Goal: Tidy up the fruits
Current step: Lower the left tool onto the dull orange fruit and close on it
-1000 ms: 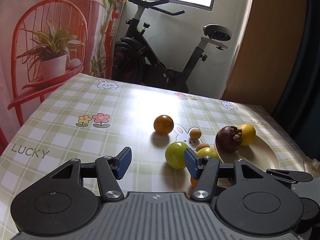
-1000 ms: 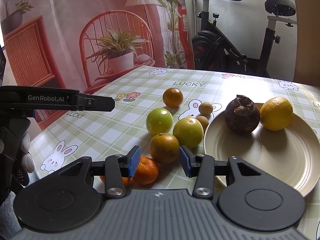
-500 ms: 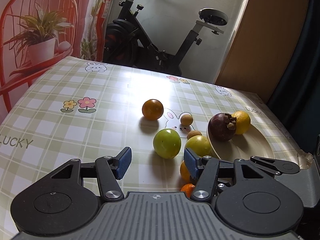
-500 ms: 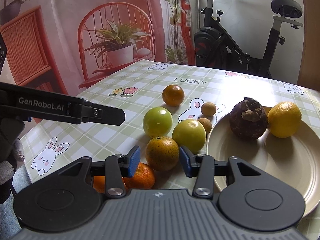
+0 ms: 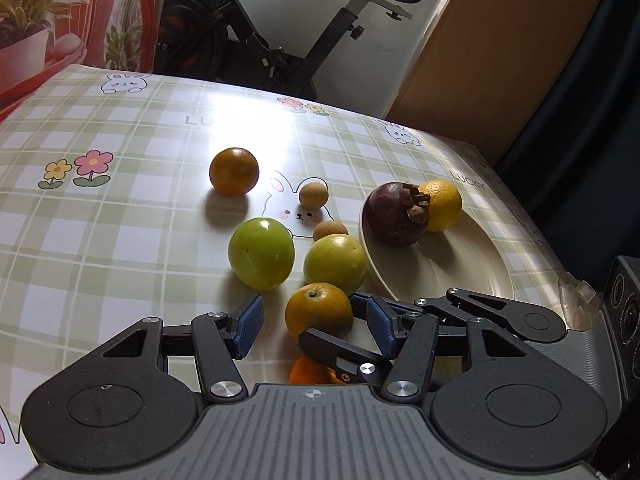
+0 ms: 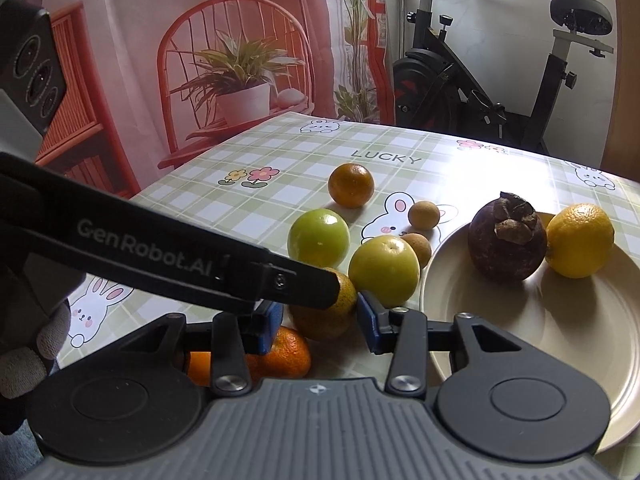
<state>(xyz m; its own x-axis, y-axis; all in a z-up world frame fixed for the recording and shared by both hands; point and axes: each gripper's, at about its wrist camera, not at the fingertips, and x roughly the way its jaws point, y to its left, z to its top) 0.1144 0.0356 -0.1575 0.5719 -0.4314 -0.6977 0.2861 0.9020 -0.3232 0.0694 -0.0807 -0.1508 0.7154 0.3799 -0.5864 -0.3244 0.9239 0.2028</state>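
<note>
A: Left wrist view: the left gripper (image 5: 311,324) stands apart, holding nothing. An orange (image 5: 319,312) lies between its pads on the table (image 5: 120,240); the plate (image 5: 440,276) sits at two o'clock with a mangosteen (image 5: 394,214) and a lemon (image 5: 442,205).

B: And the right wrist view?

A: Right wrist view: the right gripper (image 6: 320,322) is also apart, bracketing the same orange (image 6: 326,312), pads not visibly touching. The left gripper's finger (image 6: 180,264) crosses in from nine o'clock.

B: So the step is picking that orange?

A: Likely. Next, one gripper should yield, the other close and carry it to the plate (image 6: 520,320) at three o'clock.
</note>
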